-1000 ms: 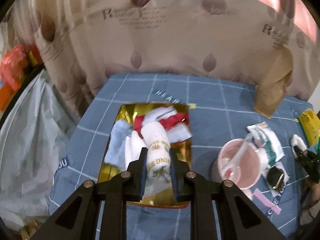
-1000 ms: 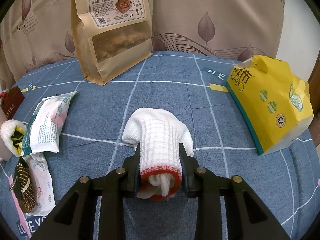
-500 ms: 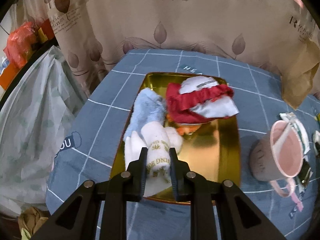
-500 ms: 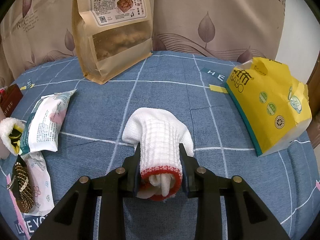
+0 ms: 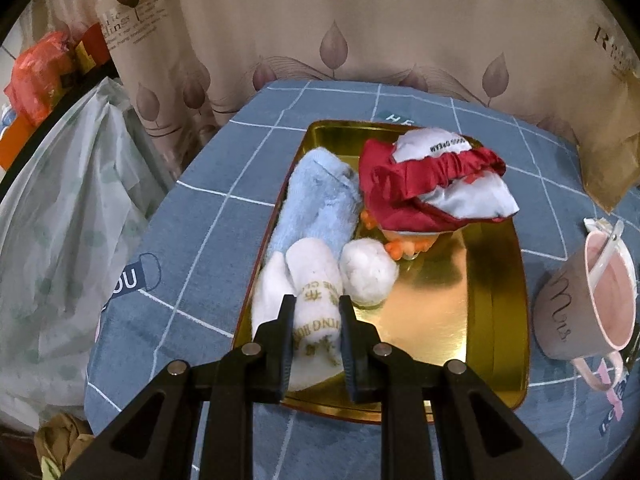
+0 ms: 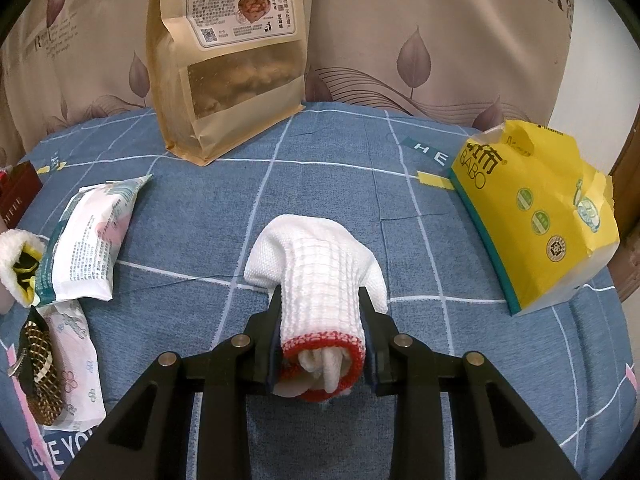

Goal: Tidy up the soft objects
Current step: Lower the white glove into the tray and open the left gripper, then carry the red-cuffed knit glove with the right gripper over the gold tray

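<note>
Loosely rolled white glove (image 6: 326, 288), red-trimmed cuff.

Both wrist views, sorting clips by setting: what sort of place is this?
Probably a home: a table under a blue checked cloth, a leaf-print curtain behind, snack bag and mug about.

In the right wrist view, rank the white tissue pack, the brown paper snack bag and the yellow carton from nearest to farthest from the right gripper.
From the right gripper, shut on the rolled white knit glove:
1. White tissue pack, to the left.
2. Yellow carton, to the right; close to the pack, so the order is uncertain.
3. Brown paper snack bag, at the back by the curtain.
</note>
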`<state>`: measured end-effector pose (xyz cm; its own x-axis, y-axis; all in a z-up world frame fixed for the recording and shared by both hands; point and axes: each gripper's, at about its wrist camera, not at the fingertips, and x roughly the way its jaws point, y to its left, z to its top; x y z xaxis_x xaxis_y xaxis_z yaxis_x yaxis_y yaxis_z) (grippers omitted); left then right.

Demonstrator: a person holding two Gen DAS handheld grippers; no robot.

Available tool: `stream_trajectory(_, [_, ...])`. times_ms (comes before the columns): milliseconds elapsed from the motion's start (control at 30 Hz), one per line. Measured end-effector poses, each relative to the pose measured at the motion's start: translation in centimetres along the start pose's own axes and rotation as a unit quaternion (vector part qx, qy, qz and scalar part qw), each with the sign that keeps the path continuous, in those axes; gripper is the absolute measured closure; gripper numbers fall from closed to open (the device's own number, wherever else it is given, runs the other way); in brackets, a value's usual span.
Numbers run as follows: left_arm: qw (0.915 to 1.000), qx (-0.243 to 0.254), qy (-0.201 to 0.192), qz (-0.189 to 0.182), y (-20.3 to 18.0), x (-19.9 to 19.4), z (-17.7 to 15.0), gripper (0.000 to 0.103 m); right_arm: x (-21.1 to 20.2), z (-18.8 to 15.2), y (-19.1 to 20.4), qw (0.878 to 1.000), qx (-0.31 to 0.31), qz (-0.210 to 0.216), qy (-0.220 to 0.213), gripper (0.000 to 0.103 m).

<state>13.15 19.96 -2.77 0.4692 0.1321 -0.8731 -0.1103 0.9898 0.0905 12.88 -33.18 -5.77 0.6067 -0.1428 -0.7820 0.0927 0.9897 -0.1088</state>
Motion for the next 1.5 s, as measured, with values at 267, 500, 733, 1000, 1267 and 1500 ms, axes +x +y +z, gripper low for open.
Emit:
stream_trajectory(267, [0.9999,-0.007,0.009,0.002,0.3,1.0,-0.3,0.079,0.1,0.1,0.0,1.0,-0.003,-0.002,0.0,0.072])
stream_trajectory(500, [0.9998,-0.015,0.009,-0.012,0.5,0.9,-0.7,0.067,0.0,0.0,0.1,1.0,-0.007,-0.005,0.0,0.072])
stream_trajectory(733, [0.9988,-0.018,-0.025,-0.039,0.5,-0.7,-1.5,0.054,0.0,0.0,0.3,1.0,-0.012,-0.011,0.0,0.072])
stream_trajectory(1000, [0.9953,-0.05,-0.077,-0.033,1.4,-3.8,-2.5,0.053,0.0,0.0,0.4,1.0,-0.017,-0.016,0.0,0.072])
stream_trajectory(1267, [0.9919,-0.069,-0.106,-0.015,2.4,-5.7,-4.2,0.053,-0.1,0.0,0.4,1.0,-0.014,-0.014,-0.003,0.074])
stream_trajectory(1500, [0.9916,-0.082,-0.098,-0.02,3.2,-5.1,-4.5,0.053,-0.8,0.0,0.6,1.0,-0.011,-0.019,-0.007,0.079])
